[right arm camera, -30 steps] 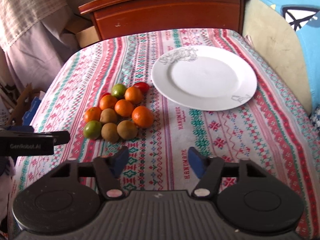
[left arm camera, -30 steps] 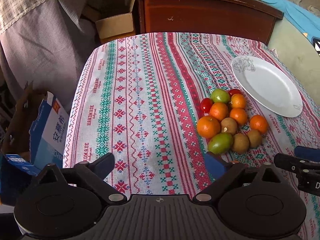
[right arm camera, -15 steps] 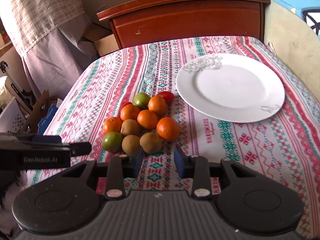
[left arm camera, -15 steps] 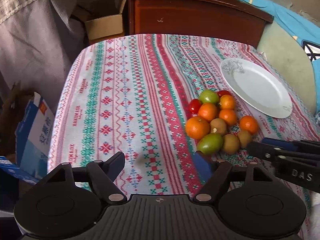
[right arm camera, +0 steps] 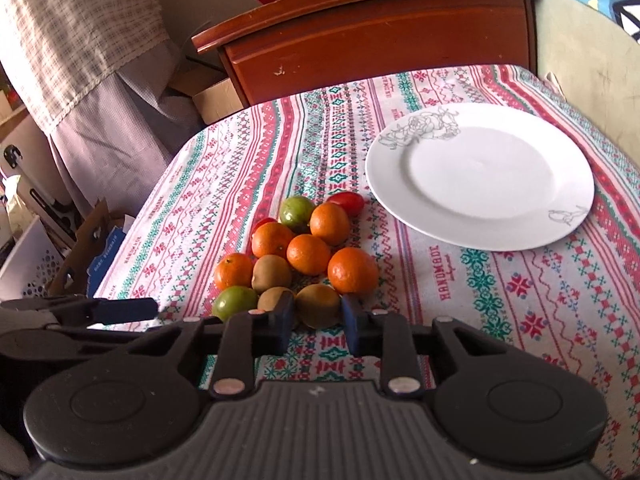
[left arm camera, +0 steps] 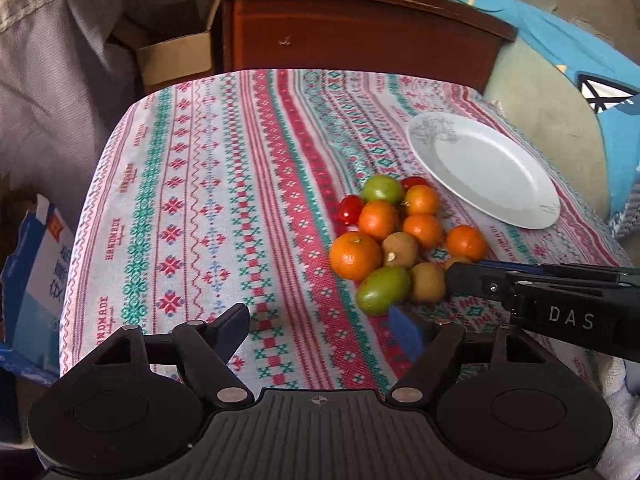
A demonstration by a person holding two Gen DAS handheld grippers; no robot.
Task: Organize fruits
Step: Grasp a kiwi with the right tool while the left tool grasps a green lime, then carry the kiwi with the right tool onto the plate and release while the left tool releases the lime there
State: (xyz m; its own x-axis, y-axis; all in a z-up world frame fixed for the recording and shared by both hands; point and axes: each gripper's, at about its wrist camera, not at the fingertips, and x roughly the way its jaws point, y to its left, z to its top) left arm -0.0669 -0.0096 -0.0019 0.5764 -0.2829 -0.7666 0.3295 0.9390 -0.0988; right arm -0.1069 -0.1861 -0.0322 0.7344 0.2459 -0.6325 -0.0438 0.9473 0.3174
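Clamping a brown kiwi (right arm camera: pixel 318 305) at the near edge of the fruit pile (right arm camera: pixel 298 252), the right gripper (right arm camera: pixel 317 318) rests on the patterned tablecloth (right arm camera: pixel 520 300). Left gripper (left arm camera: pixel 320 330) hovers open, empty. White plate (right arm camera: pixel 480 176) lies beside the pile.

The tablecloth (right arm camera: pixel 520 304) is looking like woven cloth, soft and matt, with stitched-looking patterns, and the white plate (right arm camera: pixel 480 216) at the right of the frame is shining smooth and glossy like china. The oranges (right arm camera: pixel 352 270) are showing a dimpled, slightly shiny skin, while the brown fruits (right arm camera: pixel 318 304) are looking dull and fuzzy. The cabinet (right arm camera: pixel 380 44) at the top is showing polished dark wood with small scratches, and the right gripper (right arm camera: pixel 318 320) is looking like matt black plastic.
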